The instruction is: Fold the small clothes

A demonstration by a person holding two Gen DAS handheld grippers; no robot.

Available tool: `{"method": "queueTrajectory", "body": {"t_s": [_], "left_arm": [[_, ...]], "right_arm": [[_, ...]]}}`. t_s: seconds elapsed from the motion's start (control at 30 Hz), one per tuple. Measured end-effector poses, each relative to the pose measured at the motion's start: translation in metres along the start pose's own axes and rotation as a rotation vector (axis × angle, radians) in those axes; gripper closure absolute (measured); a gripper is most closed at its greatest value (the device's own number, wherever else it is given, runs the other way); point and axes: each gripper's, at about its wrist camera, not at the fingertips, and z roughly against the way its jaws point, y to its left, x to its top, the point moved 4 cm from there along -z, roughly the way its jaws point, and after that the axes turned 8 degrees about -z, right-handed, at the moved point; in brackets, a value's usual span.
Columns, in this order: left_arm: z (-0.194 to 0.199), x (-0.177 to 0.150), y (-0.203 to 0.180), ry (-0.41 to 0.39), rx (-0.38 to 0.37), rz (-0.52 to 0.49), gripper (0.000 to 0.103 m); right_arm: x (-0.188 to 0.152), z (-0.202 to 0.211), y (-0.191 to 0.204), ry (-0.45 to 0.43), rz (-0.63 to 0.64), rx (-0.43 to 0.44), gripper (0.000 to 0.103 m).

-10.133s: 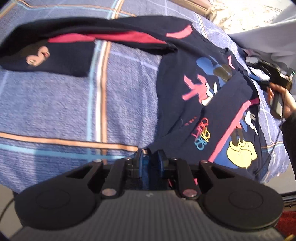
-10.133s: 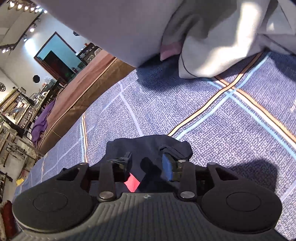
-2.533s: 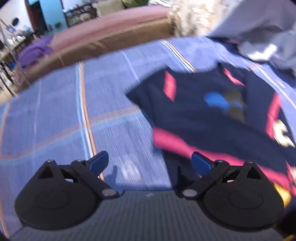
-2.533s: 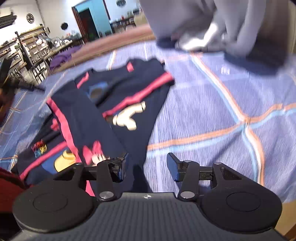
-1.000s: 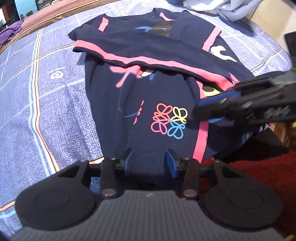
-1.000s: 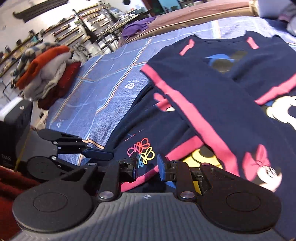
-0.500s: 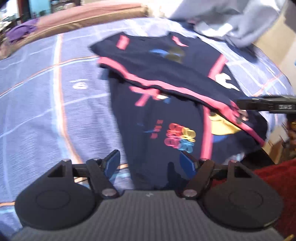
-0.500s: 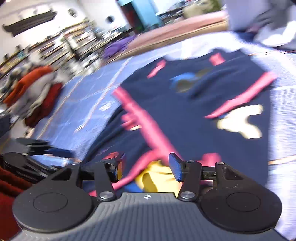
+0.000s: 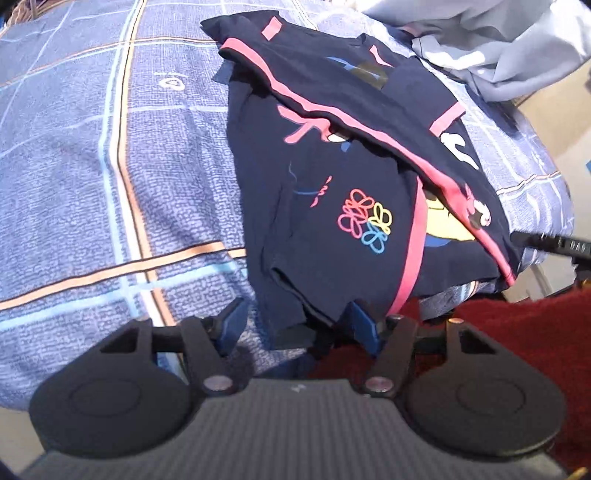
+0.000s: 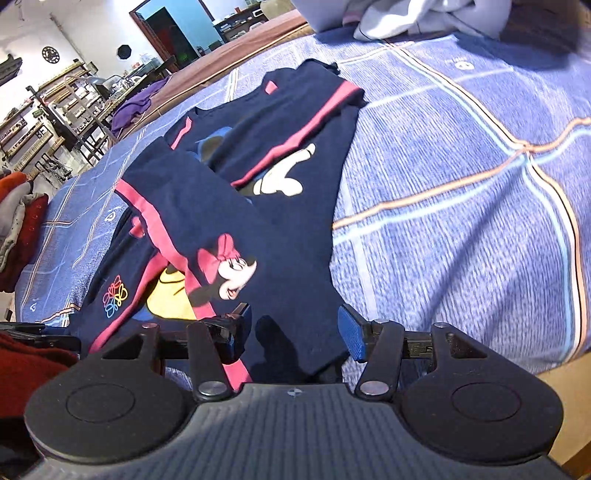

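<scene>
You were working at a bed with a blue checked bedspread [image 10: 461,192] in a large shop-like room: cluttered metal display racks [image 10: 55,122] lined the white wall beside a teal doorway [image 10: 173,29].

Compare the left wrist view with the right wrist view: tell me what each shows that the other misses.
Only the left wrist view shows the red rug below the bed edge.

Only the right wrist view shows the mouse face print, the shelves, the blue doorway and the purple cloth.

Both show the dark shirt with its flower print on the blue bedspread, and the grey cloth.
</scene>
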Motion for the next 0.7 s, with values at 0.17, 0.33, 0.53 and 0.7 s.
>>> {"method": "queueTrajectory", "body": {"t_s": [0.17, 0.33, 0.53, 0.7], "left_arm": [[-0.004, -0.002, 0.003, 0.016, -0.026, 0.033, 0.055], [-0.008, -0.003, 0.002, 0.023, -0.032, 0.044, 0.062], [-0.012, -0.001, 0.01, 0.019, -0.085, 0.101, 0.088], [-0.009, 0.002, 0.02, -0.001, -0.114, 0.166, 0.097]], "right_arm": [[-0.004, 0.007, -0.008, -0.021, -0.018, -0.009, 0.015], [-0.018, -0.006, -0.015, 0.063, -0.083, 0.034, 0.017], [-0.021, -0.013, -0.006, 0.101, -0.124, 0.116, 0.063], [-0.015, -0.007, -0.006, 0.107, -0.153, 0.15, 0.083]]}}
